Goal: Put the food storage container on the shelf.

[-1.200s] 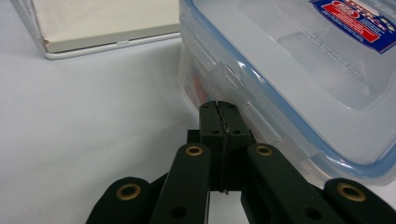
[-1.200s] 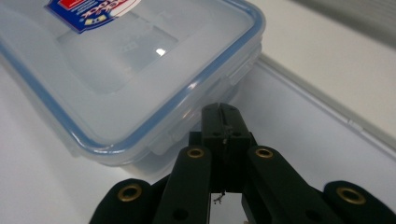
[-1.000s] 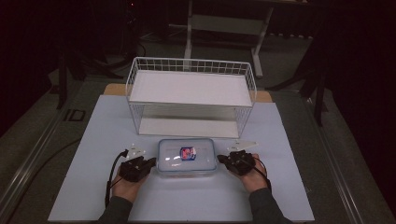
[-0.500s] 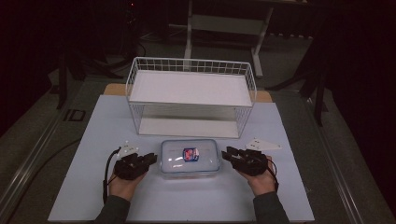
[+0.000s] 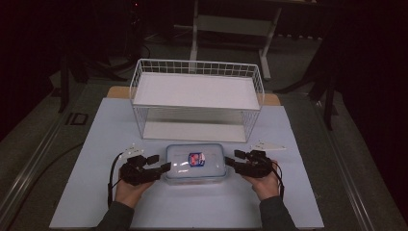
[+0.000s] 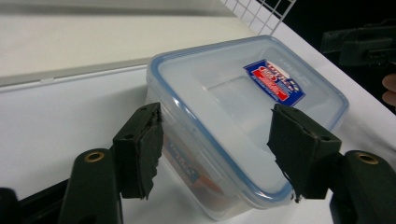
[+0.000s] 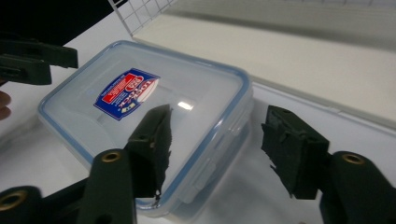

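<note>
Left to right. The left gripper (image 5: 165, 167) has closed in on the clear lidded food container (image 5: 196, 162) since half a second ago: in the high view it then sat a little off the box's left end, now its tips reach that end. In the left gripper view its jaws stand wide apart, straddling the near left corner of the container (image 6: 243, 116), one jaw outside the side wall and one over the lid; neither pad looks pressed on plastic yet, though contact on the far jaw is hard to judge from this angle.

The container itself has not moved across the three high-view pictures: flat on the white table mat (image 5: 96, 144), just in front of the white wire shelf rack (image 5: 197, 96), blue-and-red label up, lid on and side latches apparently down.

The right gripper (image 5: 230, 161) has likewise come inward from where it was, tips now at the box's right end. The right gripper view shows its jaws open wide around the right corner of the container (image 7: 140, 112), one jaw over the lid edge, the other clear of the wall near the latch.

Judgement: both approaches are about finished and the two-handed grasp is next; nothing clamped or lifted so far, so the move toward the rack has not started
</note>
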